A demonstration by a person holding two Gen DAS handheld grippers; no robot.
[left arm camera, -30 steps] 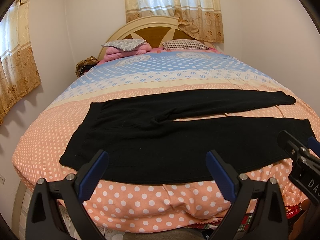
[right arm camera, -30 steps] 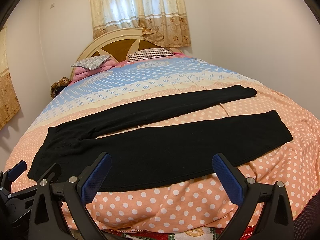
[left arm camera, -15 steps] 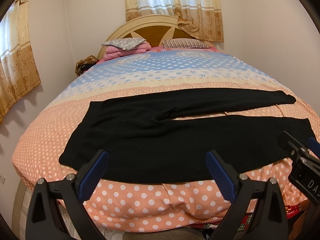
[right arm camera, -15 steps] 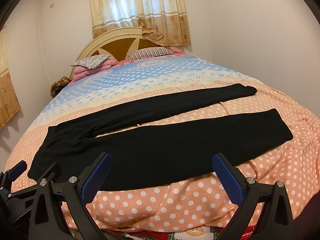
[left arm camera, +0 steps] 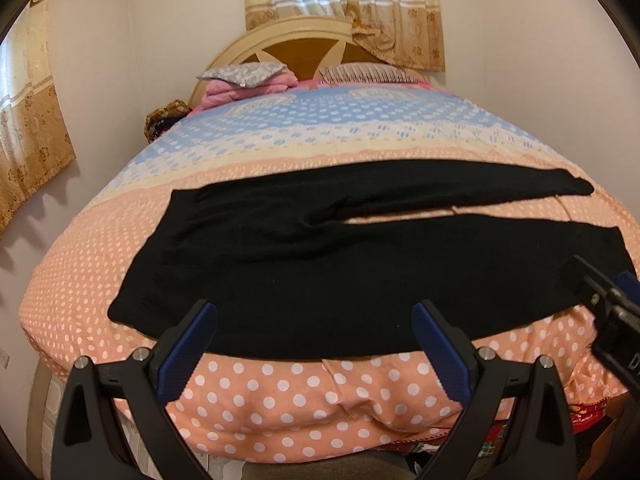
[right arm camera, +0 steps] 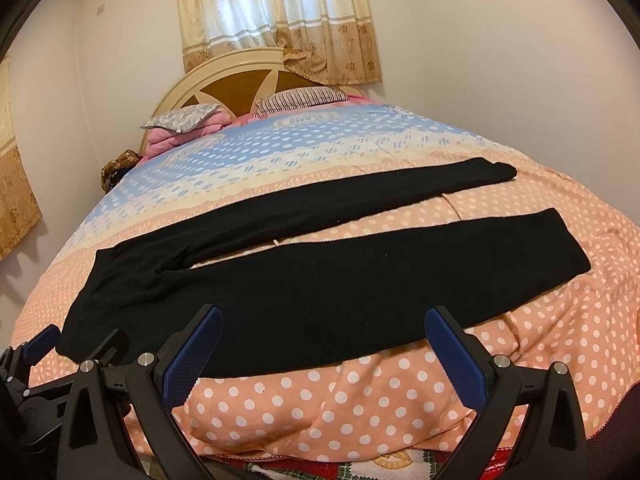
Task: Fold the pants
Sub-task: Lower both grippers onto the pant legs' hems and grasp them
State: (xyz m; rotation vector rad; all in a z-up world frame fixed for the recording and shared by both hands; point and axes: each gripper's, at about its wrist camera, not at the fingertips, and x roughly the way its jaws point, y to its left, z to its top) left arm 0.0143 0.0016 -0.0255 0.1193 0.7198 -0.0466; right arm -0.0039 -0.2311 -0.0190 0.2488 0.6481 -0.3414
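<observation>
Black pants (left arm camera: 360, 272) lie flat and unfolded across the near end of the bed (left arm camera: 320, 392), legs spread rightward. My left tool (left arm camera: 314, 340) and right tool (right arm camera: 322, 344) hover open, empty; every fold remains.

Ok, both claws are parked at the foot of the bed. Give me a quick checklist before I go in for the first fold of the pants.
1. Left claw open and empty: ok.
2. Right claw open and empty: ok.
3. Pants spread flat on the bedspread, legs apart: ok.
4. Waistband on the left side, cuffs on the right: ok.
5. Nothing lying on the pants: ok.
6. Fabric smooth near the crotch: not ok, slight bunching there.
</observation>
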